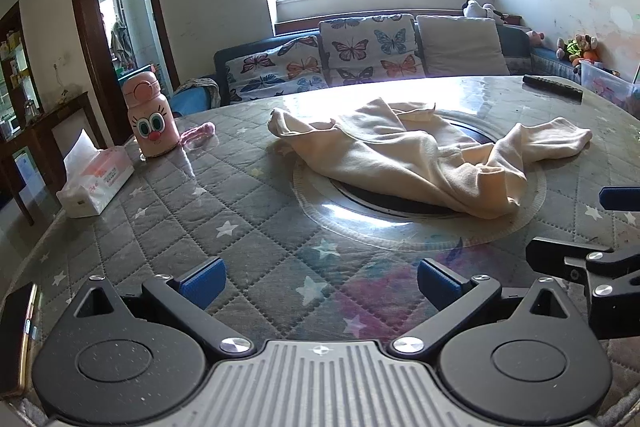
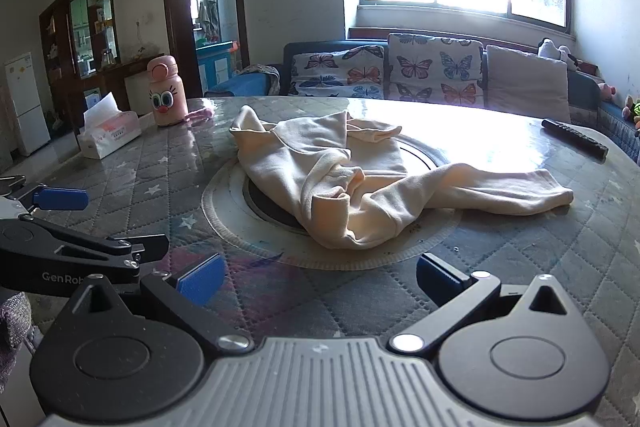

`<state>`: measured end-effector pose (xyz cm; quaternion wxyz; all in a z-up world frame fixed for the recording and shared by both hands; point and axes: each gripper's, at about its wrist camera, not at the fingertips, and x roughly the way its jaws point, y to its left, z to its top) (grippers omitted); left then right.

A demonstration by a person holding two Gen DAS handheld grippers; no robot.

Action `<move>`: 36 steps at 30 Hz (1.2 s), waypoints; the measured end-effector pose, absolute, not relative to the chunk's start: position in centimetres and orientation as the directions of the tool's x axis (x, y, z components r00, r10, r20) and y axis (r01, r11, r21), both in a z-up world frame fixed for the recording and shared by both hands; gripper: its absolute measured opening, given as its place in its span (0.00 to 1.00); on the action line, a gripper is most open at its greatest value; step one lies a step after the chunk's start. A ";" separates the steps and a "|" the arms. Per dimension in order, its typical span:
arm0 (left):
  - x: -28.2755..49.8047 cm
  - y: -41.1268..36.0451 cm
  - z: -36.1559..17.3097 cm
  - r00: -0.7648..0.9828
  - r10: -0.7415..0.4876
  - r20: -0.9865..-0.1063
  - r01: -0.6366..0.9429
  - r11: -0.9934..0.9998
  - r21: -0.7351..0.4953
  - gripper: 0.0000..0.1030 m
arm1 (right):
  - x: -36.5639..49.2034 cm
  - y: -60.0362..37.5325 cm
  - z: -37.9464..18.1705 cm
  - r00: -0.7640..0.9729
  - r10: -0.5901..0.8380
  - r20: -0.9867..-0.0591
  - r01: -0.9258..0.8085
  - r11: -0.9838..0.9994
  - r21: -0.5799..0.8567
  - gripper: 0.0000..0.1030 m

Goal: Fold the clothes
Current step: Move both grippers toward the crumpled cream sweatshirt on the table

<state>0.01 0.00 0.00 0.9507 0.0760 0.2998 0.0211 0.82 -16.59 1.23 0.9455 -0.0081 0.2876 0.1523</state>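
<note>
A cream garment (image 1: 404, 155) lies crumpled over the dark round inset in the middle of the quilted round table (image 1: 208, 211); one sleeve trails off to the right. From the right wrist the same garment (image 2: 340, 183) sits just beyond the fingers. My left gripper (image 1: 320, 281) is open near the table's front edge, short of the cloth, nothing between its blue pads. My right gripper (image 2: 318, 279) is open too, close to the garment's near fold and empty. Each gripper shows at the edge of the other's view: the right gripper (image 1: 616, 223) and the left gripper (image 2: 64, 219).
A pink cartoon bottle (image 1: 152, 119) and a tissue box (image 1: 94, 183) stand at the table's left. A dark remote (image 1: 554, 87) lies at the far right. A phone (image 1: 16, 335) rests at the near left edge. Behind the table is a sofa with butterfly cushions (image 1: 352, 55).
</note>
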 end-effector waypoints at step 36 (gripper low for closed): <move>3.0 -0.9 -0.2 0.802 0.048 -0.596 0.066 0.984 0.168 1.00 | 3.0 -17.4 0.8 0.765 0.285 -0.578 -0.281 0.955 0.099 1.00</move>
